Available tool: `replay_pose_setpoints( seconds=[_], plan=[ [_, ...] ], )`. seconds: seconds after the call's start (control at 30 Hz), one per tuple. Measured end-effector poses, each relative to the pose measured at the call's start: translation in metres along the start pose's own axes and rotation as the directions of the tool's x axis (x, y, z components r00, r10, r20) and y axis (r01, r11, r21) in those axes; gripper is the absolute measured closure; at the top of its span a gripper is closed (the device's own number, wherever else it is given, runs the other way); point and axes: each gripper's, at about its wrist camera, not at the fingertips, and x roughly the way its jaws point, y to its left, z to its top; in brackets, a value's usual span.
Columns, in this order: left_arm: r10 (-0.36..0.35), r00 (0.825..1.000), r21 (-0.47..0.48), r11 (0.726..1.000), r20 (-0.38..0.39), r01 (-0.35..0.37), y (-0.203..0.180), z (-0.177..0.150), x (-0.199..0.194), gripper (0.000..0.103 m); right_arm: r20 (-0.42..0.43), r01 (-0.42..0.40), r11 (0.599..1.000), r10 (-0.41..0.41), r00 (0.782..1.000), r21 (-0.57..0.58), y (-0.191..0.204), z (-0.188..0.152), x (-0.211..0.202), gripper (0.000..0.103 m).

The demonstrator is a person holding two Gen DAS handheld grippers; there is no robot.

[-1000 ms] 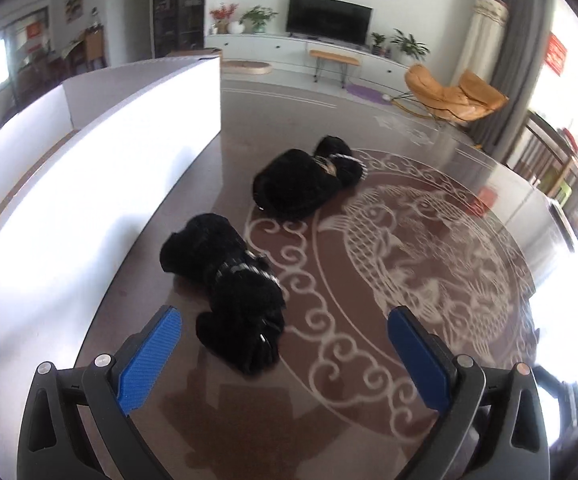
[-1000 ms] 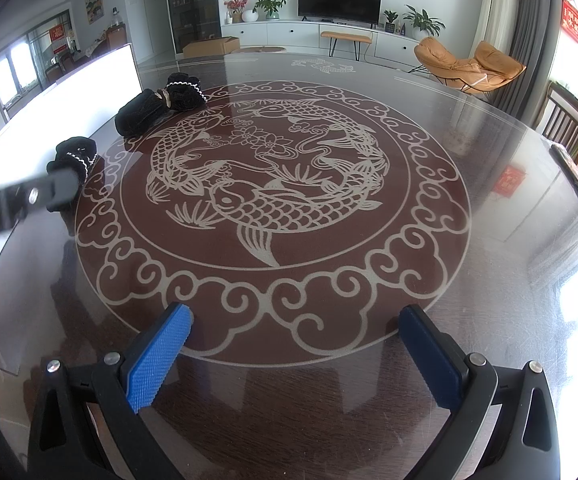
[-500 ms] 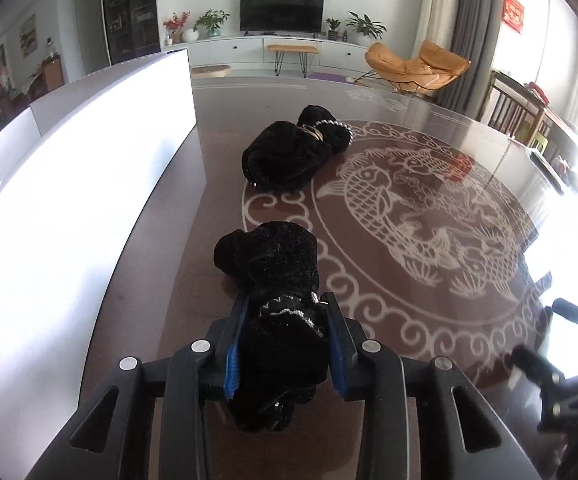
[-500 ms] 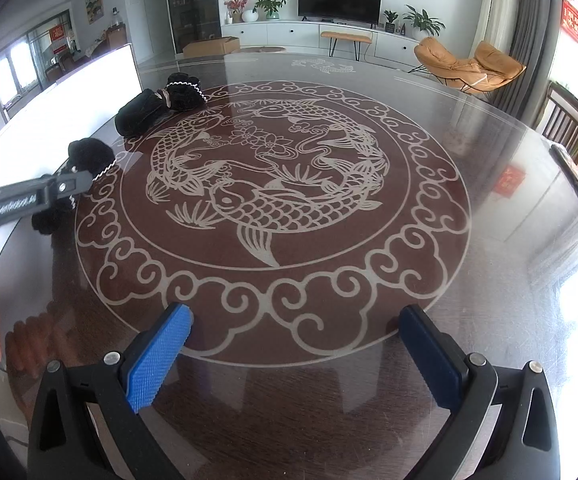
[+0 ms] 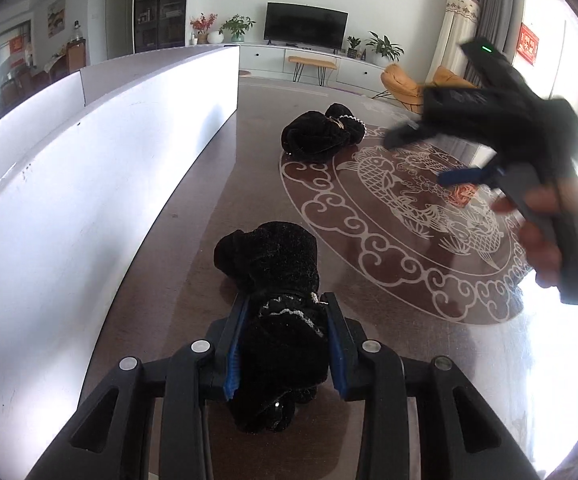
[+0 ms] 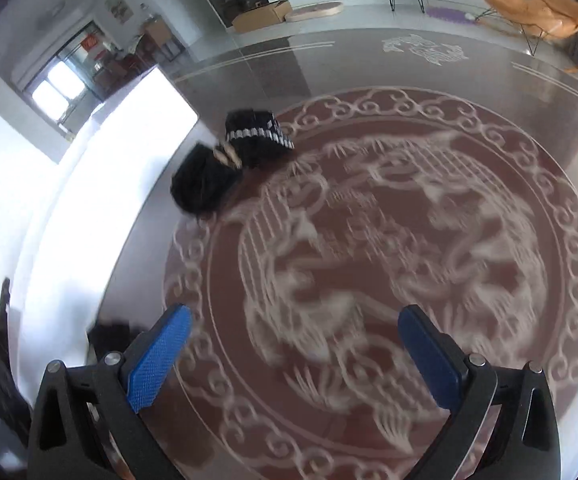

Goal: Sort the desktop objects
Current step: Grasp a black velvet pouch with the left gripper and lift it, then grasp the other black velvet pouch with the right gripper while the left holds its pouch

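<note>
Left wrist view, looking down along the left gripper (image 5: 285, 344): its blue-padded jaws are pressed against both sides of a black fuzzy bundle (image 5: 277, 292) with a thin band of pale beads round its middle. The bundle lies on the glossy brown counter (image 5: 193, 240), its long axis running straight away from the camera, in line with the gripper's fingers, so the pads clamp it across its narrow waist. Its far end rests just beside a long white panel (image 5: 89, 168) that stands on the counter's left side.

Further along the same line, well apart, lies a second black bundle (image 5: 321, 136) at the edge of the pale fish-and-cloud pattern (image 5: 409, 216). Its long axis runs slantwise across the view. The right gripper (image 5: 461, 176), held in a person's hand (image 5: 545, 232) and blurred, hangs in the air to the right of that second bundle.

Right wrist view: the right gripper's jaws stand wide apart with nothing between them. The second bundle sits up and to the left of them, far off, its beaded band (image 6: 261, 136) showing. Judging by this, the right hand is the freer and nearer one to reach it, approaching from the bundle's right.
</note>
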Motion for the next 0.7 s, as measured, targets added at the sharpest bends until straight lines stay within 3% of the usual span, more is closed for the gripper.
replay_pose_setpoints(
  seconds=[0.13, 0.23, 0.27, 0.3, 0.37, 0.4, 0.5, 0.6, 0.7],
  plan=[
    [-0.017, 1.0, -0.028, 0.999, 0.024, 0.018, 0.006, -0.003, -0.005, 0.068, 0.024, 0.016, 0.997, -0.018, 1.0, 0.073, 0.028, 0.069, 0.037, 0.0],
    [-0.032, 0.999, -0.05, 0.998, 0.005, 0.032, 0.01, -0.002, -0.001, 0.068, 0.01, 0.011, 0.995, -0.012, 1.0, 0.097, 0.051, 0.09, 0.059, 0.0],
    [-0.039, 0.999, -0.061, 0.997, 0.004, 0.039, 0.012, -0.002, 0.0, 0.068, -0.012, 0.041, 0.997, -0.04, 0.999, 0.067, 0.061, 0.092, 0.067, 0.004],
    [-0.045, 0.999, -0.071, 0.996, 0.005, 0.046, 0.014, -0.002, 0.0, 0.068, -0.029, 0.088, 0.996, -0.087, 0.996, 0.019, 0.071, 0.091, 0.073, 0.025],
    [-0.059, 0.998, -0.089, 0.994, 0.008, 0.06, 0.017, -0.003, 0.0, 0.068, -0.029, 0.109, 0.992, -0.111, 0.993, -0.07, 0.084, 0.082, 0.078, 0.047],
    [-0.065, 0.998, -0.096, 0.993, 0.01, 0.065, 0.018, -0.003, 0.0, 0.068, -0.012, 0.095, 0.991, -0.097, 0.995, -0.094, 0.086, 0.074, 0.075, 0.05],
    [-0.077, 0.997, -0.105, 0.991, 0.012, 0.078, 0.019, -0.003, 0.001, 0.068, 0.021, 0.097, 0.973, -0.095, 0.995, -0.208, 0.087, 0.045, 0.058, 0.052],
    [-0.082, 0.997, -0.099, 0.992, 0.01, 0.083, 0.017, -0.005, -0.001, 0.068, -0.008, 0.048, 0.94, -0.054, 0.999, -0.338, 0.08, 0.0, 0.028, 0.052],
    [-0.064, 0.998, -0.067, 0.996, 0.0, 0.064, 0.008, -0.011, -0.005, 0.067, -0.04, 0.043, 0.897, -0.068, 0.997, -0.441, 0.062, -0.059, -0.013, 0.052]
  ],
)
